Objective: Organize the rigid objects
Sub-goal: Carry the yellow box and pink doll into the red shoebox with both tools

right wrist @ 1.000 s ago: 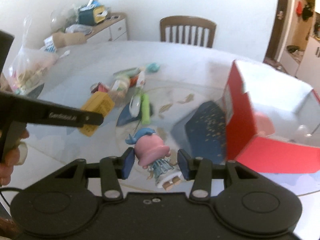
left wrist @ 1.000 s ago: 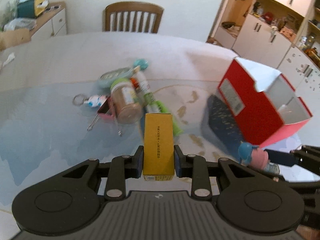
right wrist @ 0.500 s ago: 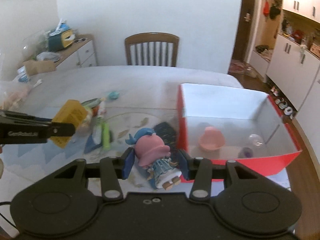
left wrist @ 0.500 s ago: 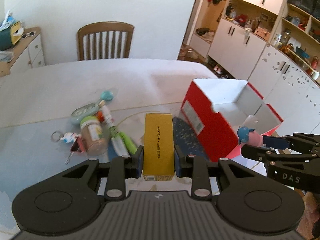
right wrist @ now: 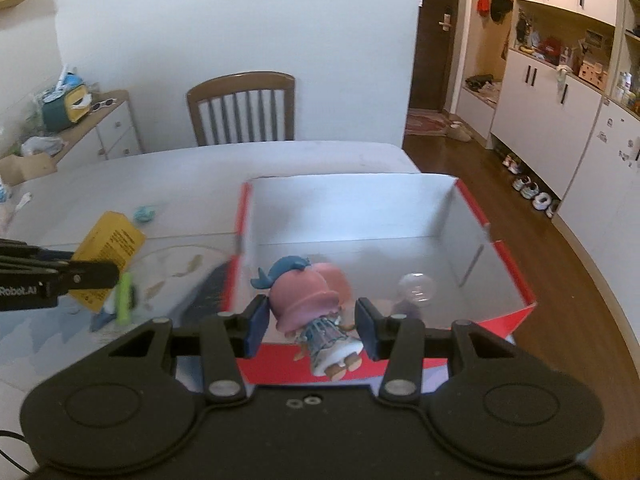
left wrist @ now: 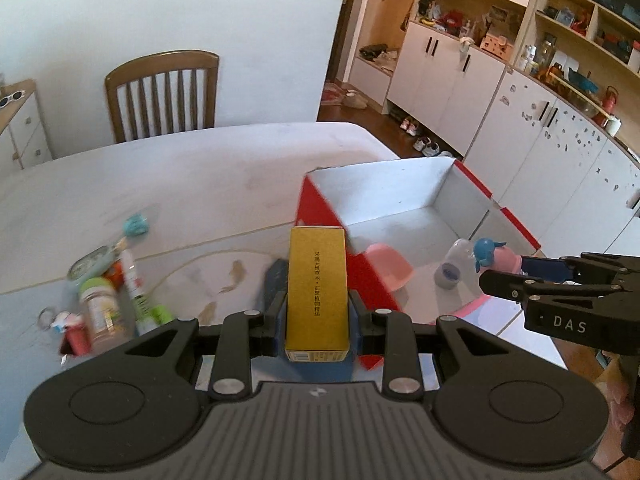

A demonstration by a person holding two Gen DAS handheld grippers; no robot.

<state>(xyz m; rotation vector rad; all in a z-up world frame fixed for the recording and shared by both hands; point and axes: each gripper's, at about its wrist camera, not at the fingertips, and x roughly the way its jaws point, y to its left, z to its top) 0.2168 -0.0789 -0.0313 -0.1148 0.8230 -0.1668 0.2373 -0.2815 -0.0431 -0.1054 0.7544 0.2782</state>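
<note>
My left gripper [left wrist: 316, 316] is shut on a yellow box [left wrist: 317, 288] and holds it in the air just left of the red box [left wrist: 320, 216]. My right gripper [right wrist: 310, 324] is shut on a pink doll with blue hair [right wrist: 310, 300] and holds it over the red box's near wall [right wrist: 500, 316]. The red box has a white inside; a pink cup [left wrist: 390, 266] and a clear round bottle [right wrist: 416, 288] lie in it. In the right wrist view the yellow box [right wrist: 110, 248] shows at the left. In the left wrist view the doll [left wrist: 494, 256] shows at the right.
A pile of small items lies on the white table [left wrist: 200, 168] at the left: a jar [left wrist: 98, 312], a green tube [left wrist: 154, 312], a teal piece [left wrist: 136, 226], a key ring [left wrist: 50, 316]. A dark blue mat [right wrist: 210, 288] lies beside the red box. A wooden chair [right wrist: 242, 108] stands behind the table.
Both grippers have moved right toward the red box with their loads. The doll is now over the box's near wall and the yellow box is at its left wall.
</note>
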